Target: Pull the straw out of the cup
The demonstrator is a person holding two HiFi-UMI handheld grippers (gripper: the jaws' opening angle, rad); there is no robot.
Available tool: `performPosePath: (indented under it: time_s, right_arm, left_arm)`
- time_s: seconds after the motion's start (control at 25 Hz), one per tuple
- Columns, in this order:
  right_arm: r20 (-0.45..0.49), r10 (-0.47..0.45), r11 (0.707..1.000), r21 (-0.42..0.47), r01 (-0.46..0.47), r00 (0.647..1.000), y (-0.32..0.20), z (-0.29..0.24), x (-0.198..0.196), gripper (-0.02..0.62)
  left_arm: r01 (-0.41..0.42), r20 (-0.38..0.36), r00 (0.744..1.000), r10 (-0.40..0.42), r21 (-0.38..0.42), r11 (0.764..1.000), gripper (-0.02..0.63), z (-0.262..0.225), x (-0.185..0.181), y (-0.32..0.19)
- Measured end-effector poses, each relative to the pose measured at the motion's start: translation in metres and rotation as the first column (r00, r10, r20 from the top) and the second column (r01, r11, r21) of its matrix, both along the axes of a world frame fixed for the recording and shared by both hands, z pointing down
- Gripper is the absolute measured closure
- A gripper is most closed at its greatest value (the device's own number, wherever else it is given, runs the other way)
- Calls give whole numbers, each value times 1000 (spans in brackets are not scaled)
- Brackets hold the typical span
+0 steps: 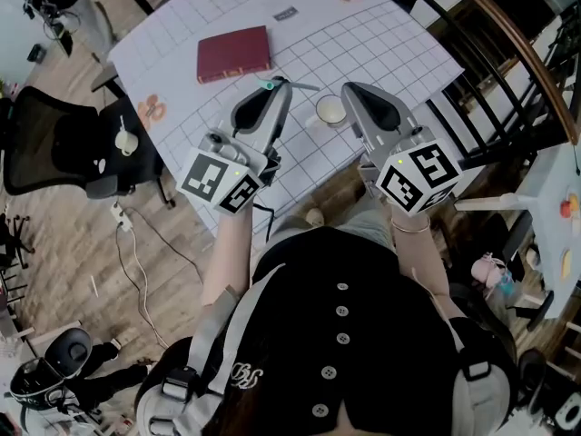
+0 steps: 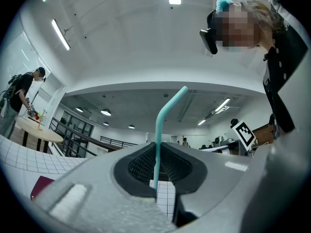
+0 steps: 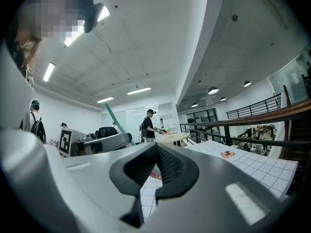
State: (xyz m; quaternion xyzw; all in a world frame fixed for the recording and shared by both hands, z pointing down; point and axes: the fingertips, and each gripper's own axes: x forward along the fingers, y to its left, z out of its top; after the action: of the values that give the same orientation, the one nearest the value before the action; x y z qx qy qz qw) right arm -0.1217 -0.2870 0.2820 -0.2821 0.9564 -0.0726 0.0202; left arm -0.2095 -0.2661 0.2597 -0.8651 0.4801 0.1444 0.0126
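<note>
Left claw (image 2: 156, 149) is being clamped on the teal straw (image 2: 159, 125) below its bend, likely light and crushable; right claw (image 3: 156, 147) is being held together, empty.

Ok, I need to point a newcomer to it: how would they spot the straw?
Start at the white gridded table, then find the left gripper beside the small cup. The straw is clamped between its jaws, clear of the cup: the only thin teal tube, bent at the top, unlike the flat red book.
</note>
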Motion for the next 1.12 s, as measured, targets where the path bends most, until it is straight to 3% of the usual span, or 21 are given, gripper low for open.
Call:
performPosePath:
  time_s: [1.12]
  right_arm:
    - [-10, 2, 1000, -26, -2, 1000, -2, 14, 10, 597]
  left_arm:
    - [-8, 2, 1000, 8, -28, 1000, 577, 13, 19, -3]
